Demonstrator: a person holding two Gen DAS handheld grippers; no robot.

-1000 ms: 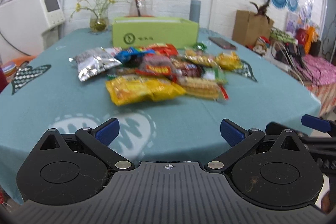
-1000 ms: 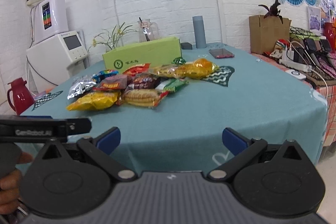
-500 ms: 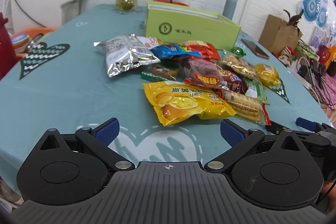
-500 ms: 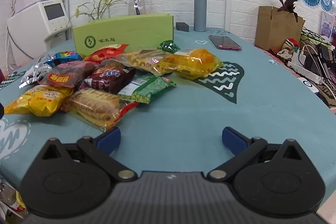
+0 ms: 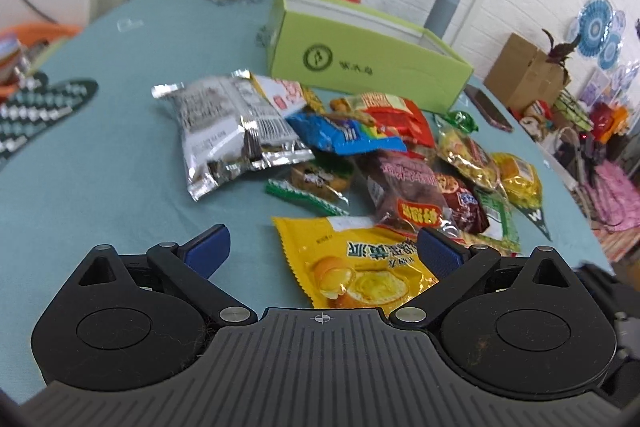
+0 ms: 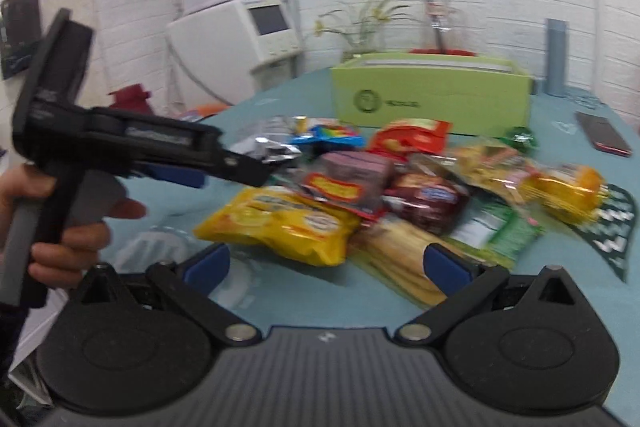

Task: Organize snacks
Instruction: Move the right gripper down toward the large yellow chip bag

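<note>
My left tongs (image 5: 322, 253) gape wide, empty, over the yellow snack bag (image 5: 360, 263) at the pile's near edge on the table (image 5: 100, 155) — light, crinkly, slippery — so I pinch its sealed edge.

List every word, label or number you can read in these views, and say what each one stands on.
No text reads with certainty.
Green box: round logo and small print, too small to read.
Yellow snack bag: large Chinese characters, upside down, not legible.
Silver snack bag: fine print, blurred.
Purple snack bag: yellow-on-red label, unreadable.
Left gripper: white lettering on its body, blurred.
</note>
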